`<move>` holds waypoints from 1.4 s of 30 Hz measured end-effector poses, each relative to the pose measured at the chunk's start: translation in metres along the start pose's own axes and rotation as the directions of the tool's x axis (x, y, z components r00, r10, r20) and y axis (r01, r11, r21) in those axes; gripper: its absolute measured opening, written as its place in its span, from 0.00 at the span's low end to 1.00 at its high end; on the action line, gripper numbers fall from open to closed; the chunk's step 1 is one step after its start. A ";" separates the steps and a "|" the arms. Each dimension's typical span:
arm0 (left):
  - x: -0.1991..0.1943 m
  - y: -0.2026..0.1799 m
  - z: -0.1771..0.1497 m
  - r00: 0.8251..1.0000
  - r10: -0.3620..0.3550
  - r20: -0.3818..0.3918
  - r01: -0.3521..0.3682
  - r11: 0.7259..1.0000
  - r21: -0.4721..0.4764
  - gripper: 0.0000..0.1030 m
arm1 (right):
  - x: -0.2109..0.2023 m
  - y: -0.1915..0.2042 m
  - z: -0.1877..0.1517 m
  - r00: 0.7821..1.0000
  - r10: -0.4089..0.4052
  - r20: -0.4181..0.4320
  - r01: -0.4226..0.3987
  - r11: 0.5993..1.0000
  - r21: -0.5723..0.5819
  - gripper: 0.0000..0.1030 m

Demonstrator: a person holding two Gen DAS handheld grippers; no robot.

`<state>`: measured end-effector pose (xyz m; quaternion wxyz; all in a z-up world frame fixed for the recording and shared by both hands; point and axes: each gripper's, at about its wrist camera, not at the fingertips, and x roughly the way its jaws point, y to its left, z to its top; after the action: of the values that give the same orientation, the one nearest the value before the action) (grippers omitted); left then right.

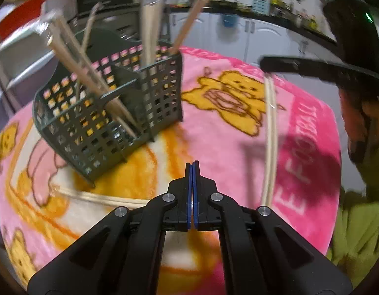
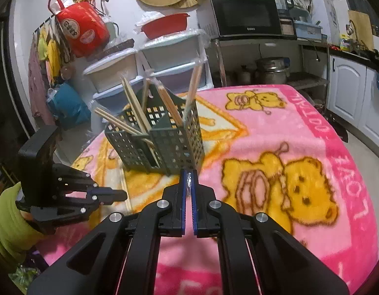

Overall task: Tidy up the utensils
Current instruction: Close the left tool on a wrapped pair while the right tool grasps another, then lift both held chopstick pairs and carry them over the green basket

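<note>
The wrapped chopstick pair [image 1: 270, 132], pinched at its end by the right gripper [image 2: 188, 184], hangs beside the green basket [image 2: 162, 145] and may snag its rim on insertion; left gripper [image 1: 192, 172] fingers pressed together, empty.

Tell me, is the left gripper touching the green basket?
Apart. The right wrist view shows a strip of blanket between the left gripper and the basket.

Right tongs [image 2: 188, 179] pinching a wrapped chopstick pair [image 2: 188, 183] before the green basket [image 2: 162, 142].
</note>
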<state>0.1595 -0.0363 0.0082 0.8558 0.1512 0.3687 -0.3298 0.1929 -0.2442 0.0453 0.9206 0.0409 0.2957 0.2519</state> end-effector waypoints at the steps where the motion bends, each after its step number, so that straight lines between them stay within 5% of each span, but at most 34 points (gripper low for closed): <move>1: 0.002 -0.001 -0.001 1.000 -0.002 -0.013 0.002 1.000 0.015 0.00 | -0.001 0.000 0.001 1.000 0.003 0.003 -0.003 1.000 0.000 0.04; 10: 0.026 -0.016 -0.019 0.993 0.033 -0.114 -0.016 0.990 0.144 0.01 | -0.012 0.002 0.009 0.999 0.005 0.035 -0.005 1.000 -0.006 0.04; 14: 0.031 -0.014 -0.021 0.991 0.048 -0.127 -0.026 0.985 0.168 0.18 | -0.025 0.003 0.020 0.997 0.000 0.075 0.002 1.000 -0.025 0.04; 28: 0.038 -0.027 -0.025 0.984 0.043 -0.173 0.008 0.960 0.281 0.37 | -0.047 0.006 0.050 0.987 -0.008 0.161 0.020 0.997 -0.070 0.04; 31: 0.040 -0.028 -0.022 0.984 0.048 -0.173 0.002 0.960 0.280 0.35 | -0.049 0.010 0.054 0.985 -0.003 0.171 0.016 0.997 -0.077 0.04; 33: 0.043 -0.030 -0.021 0.984 0.044 -0.171 0.006 0.960 0.280 0.10 | -0.051 0.012 0.057 0.984 0.002 0.179 0.014 0.996 -0.084 0.04; 36: 0.046 -0.032 -0.019 0.984 0.041 -0.171 0.008 0.961 0.276 0.01 | -0.055 0.017 0.065 0.980 0.012 0.199 0.008 0.995 -0.100 0.04; 42: 0.042 -0.030 -0.012 0.989 0.039 -0.145 -0.003 0.971 0.238 0.00 | -0.065 0.029 0.082 0.971 0.033 0.239 0.001 0.990 -0.139 0.04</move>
<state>0.1541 -0.0710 -0.0314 0.8053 0.2802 0.3877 -0.3502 0.1815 -0.2450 0.1536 0.9482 0.0097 0.1635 0.2723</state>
